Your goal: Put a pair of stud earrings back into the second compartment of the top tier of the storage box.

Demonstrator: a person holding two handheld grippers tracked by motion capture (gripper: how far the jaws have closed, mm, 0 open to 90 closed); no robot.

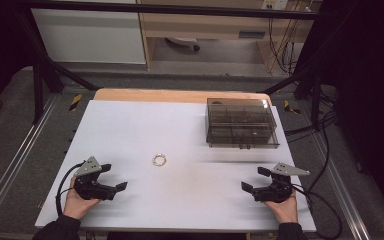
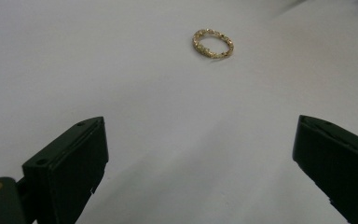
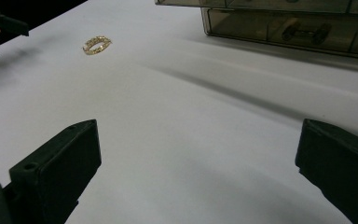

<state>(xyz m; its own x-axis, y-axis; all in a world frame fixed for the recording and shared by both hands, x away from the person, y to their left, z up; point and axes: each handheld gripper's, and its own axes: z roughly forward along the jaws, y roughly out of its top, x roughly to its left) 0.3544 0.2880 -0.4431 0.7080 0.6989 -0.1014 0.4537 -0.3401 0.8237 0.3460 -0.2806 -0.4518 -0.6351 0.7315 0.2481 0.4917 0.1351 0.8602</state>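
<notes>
I hold one gripper in each hand, low over the near edge of the white worktop [image 1: 130, 130]. My left gripper [image 1: 114, 177] is at the near left, and its jaws are spread wide with nothing between them. My right gripper [image 1: 255, 179] is at the near right, and its jaws are also spread wide and empty.

The thing I work with is a small gold ring-shaped bracelet of chain links [image 1: 159, 160]. It lies flat on the worktop, near the middle, apart from everything else. In the left gripper view the bracelet [image 2: 213, 43] is ahead of my jaws and a little to the right. In the right gripper view it [image 3: 96, 45] is far off, at the upper left.

At the far right of the worktop stands a smoky transparent plastic box with drawers and compartments [image 1: 240, 128]. In the right gripper view I see its front drawer [image 3: 289, 30], and it seems shut.

I judge that the work is only at the start: nothing is grasped, and both grippers are well apart from the bracelet. The left gripper is nearer to it, so the next move probably calls for bringing this gripper forward and low, with one jaw on each side of the thin band, before closing. The band is flat and thin, so it could slip.
</notes>
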